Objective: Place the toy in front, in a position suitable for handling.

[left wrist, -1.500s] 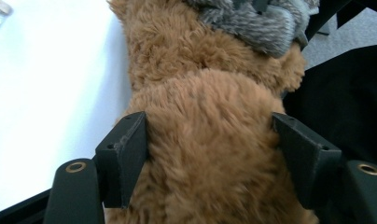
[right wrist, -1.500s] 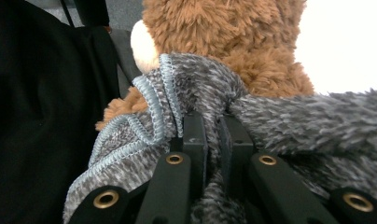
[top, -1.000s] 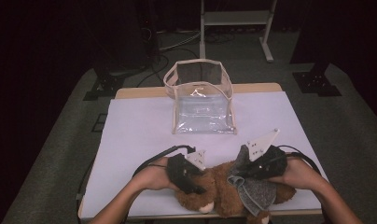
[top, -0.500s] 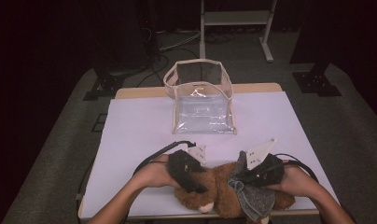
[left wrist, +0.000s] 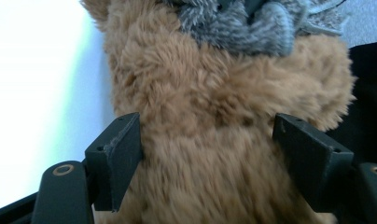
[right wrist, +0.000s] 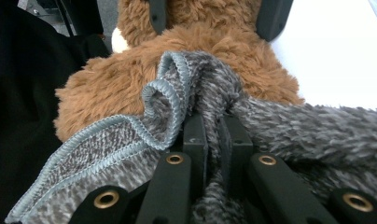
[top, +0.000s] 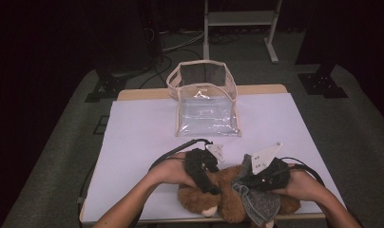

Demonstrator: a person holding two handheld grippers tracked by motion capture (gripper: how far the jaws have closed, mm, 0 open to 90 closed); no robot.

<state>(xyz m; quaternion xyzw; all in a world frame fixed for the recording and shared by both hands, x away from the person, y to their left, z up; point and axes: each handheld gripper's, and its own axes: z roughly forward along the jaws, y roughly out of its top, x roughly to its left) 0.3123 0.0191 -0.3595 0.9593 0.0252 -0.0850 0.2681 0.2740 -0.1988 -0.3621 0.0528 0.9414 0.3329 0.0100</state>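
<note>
Brown plush, the toy bear lies at the table's near edge as our right gripper pinches its grey scarf and our left gripper, jaws just widened, straddles its body unpressed; we'd pull the scarf gently.

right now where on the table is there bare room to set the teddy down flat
Bare white sheet lies left of the clear bag, right of it, and in the strip between the bag and the grippers. The near edge is crowded: the brown teddy, the grey cloth, the left gripper and the right gripper all sit there.
</note>
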